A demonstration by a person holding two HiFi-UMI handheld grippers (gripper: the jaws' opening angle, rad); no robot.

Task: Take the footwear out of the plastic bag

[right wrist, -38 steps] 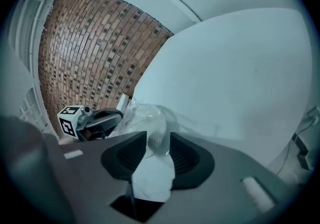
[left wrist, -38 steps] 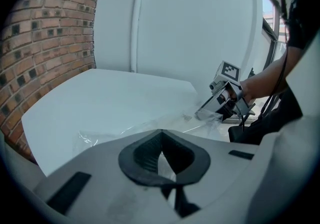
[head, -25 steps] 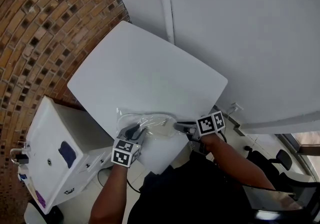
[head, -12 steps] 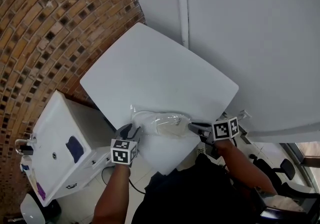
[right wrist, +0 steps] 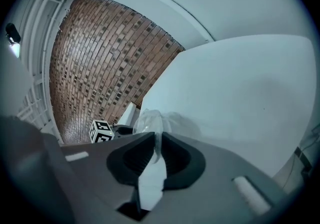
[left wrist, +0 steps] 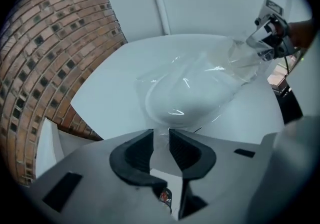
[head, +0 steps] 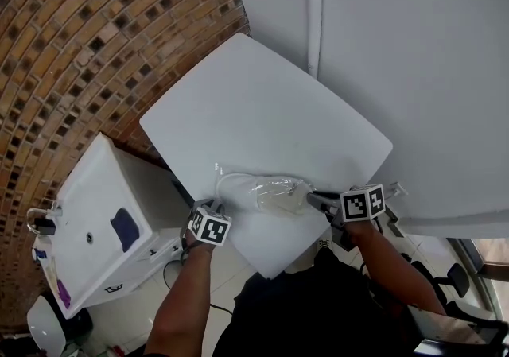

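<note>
A clear plastic bag (head: pixel 266 191) lies on the white table (head: pixel 262 109) with white footwear (left wrist: pixel 187 99) inside it. My left gripper (head: pixel 217 208) sits at the bag's near-left end. Its jaws have just been closing, and the bag's gathered tail (left wrist: pixel 161 135) runs between them. My right gripper (head: pixel 315 200) is at the bag's right end, shut on a strip of the film (right wrist: pixel 156 150). The bag (right wrist: pixel 150 120) is stretched between the two. From the right gripper view, the left gripper's marker cube (right wrist: pixel 101 131) shows beyond the bag.
The bag sits close to the table's near edge (head: pixel 238 248). A white cabinet (head: pixel 87 220) stands below the table at the left. A curved brick wall (head: pixel 95 37) is behind it, and a white wall with a pipe (head: pixel 314 5) is at the back. An office chair (head: pixel 457 277) is at the lower right.
My left gripper let go of the bag's side, moved down to its near-left end and closed there. The bag went from lying spread out to gathered between the grippers. The right gripper barely moved.
</note>
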